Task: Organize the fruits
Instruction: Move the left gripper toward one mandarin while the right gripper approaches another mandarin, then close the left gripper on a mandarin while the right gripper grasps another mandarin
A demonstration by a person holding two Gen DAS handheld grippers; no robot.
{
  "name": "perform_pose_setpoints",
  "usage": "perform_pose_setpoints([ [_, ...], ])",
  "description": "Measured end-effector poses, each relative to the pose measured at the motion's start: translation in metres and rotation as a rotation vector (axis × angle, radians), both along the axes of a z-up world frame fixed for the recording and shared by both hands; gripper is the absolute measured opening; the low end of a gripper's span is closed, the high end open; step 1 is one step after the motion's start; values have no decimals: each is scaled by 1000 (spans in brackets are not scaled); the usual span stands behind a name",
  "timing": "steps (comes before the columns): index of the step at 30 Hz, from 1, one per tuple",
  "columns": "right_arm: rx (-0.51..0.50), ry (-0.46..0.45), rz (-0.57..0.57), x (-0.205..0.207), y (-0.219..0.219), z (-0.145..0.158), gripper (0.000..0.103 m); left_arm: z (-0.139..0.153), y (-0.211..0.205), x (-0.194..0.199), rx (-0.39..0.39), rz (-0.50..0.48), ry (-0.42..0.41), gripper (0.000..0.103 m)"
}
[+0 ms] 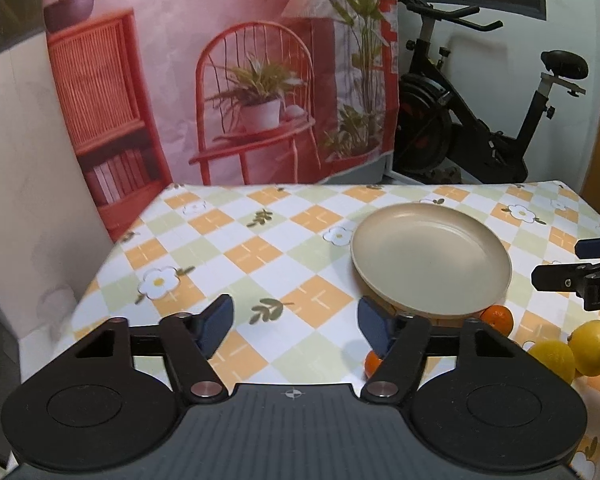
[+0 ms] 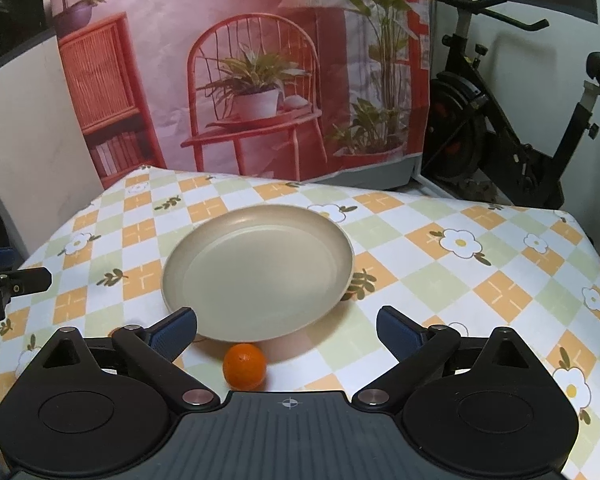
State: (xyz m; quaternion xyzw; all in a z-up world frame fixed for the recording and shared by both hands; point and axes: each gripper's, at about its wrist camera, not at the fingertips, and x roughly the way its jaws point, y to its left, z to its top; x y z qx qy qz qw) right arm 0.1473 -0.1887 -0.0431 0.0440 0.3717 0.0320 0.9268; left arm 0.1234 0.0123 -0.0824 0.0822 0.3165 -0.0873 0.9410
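Observation:
A beige empty plate (image 1: 432, 256) (image 2: 260, 272) sits on the checked tablecloth. One orange (image 2: 245, 366) lies just in front of the plate, seen between the fingers of my right gripper (image 2: 286, 330), which stands open and does not touch it. My left gripper (image 1: 296, 326) is open over bare cloth, left of the plate. A second orange (image 1: 372, 362) peeks out behind its right finger, and another orange (image 1: 498, 318) lies by the plate's near rim. Two lemons (image 1: 552, 360) (image 1: 594, 346) lie side by side at the right.
The tablecloth (image 2: 440, 280) has flower prints; its far edge meets a pink printed backdrop (image 1: 228, 80). An exercise bike (image 1: 480, 112) stands behind on the right. The right gripper's tip (image 1: 580, 276) shows at the left view's edge, the left gripper's tip (image 2: 12, 280) at the right view's.

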Motion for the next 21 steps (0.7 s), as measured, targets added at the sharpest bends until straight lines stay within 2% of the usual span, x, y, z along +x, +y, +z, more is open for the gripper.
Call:
perform_pose_setpoints([
  [1,6,2,7,1,-1,-2,94,-2,0,2,-10,-7,8,62],
  [3,22,14,23,3,-2,-5,74,-5,-1,4,-23,-21,24,55],
  [5,27,32,30,5,-3,-9,60,-9,-4,7,-35,-34,41,53],
  [12,87,102,75,9,-5,-24,46,-23,-6,15,-77,-63,109,52],
  [21,164,178,92,25,0,-42,41,-27,-7,17,-87,-75,135,52],
])
